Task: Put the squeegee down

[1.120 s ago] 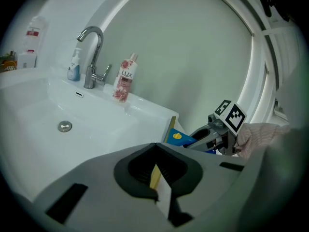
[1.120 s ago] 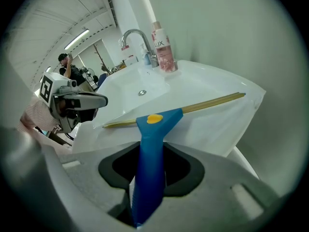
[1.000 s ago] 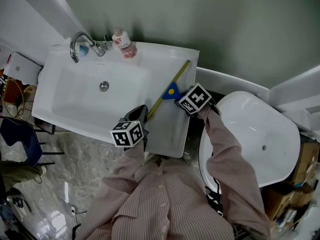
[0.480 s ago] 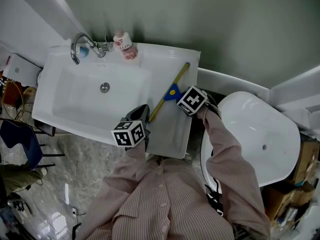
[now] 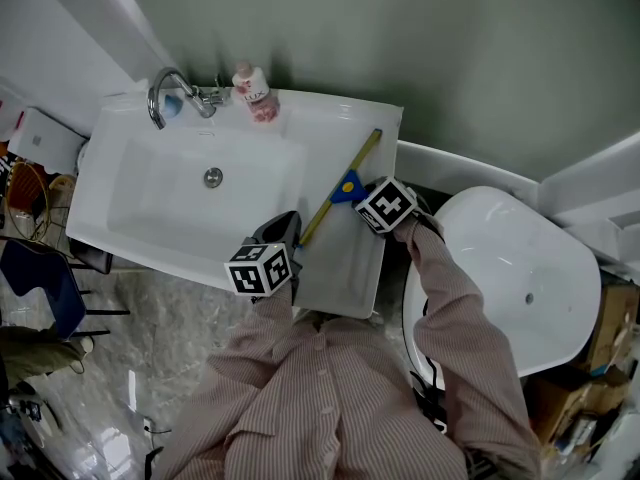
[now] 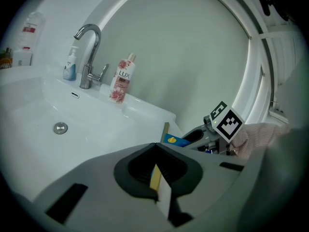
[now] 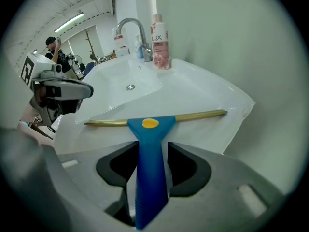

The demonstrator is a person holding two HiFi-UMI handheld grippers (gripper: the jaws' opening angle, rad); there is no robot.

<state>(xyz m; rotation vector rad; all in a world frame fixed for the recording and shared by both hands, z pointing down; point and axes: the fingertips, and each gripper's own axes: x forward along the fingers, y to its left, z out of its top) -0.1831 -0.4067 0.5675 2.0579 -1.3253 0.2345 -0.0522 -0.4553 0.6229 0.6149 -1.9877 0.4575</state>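
Note:
The squeegee (image 5: 340, 190) has a blue handle and a long yellow blade (image 7: 193, 115). It lies aslant on the flat right ledge (image 5: 345, 263) of the white sink. In the right gripper view its blue handle (image 7: 147, 168) runs between the jaws of my right gripper (image 7: 152, 163), which are opening, with small gaps beside the handle. My left gripper (image 5: 283, 230) hovers at the blade's near end. Its jaws (image 6: 157, 175) stand close together with a thin yellow strip in the gap, and I cannot tell whether they press on it.
The sink basin (image 5: 150, 218) lies left of the ledge, with a chrome faucet (image 5: 165, 93) and a pink bottle (image 5: 252, 90) on its back rim. A white oval fixture (image 5: 510, 268) stands to the right. The ledge drops off at its front and right edges.
The right gripper's marker cube has tipped slightly. The squeegee keeps its place on the ledge. The left gripper has not moved.

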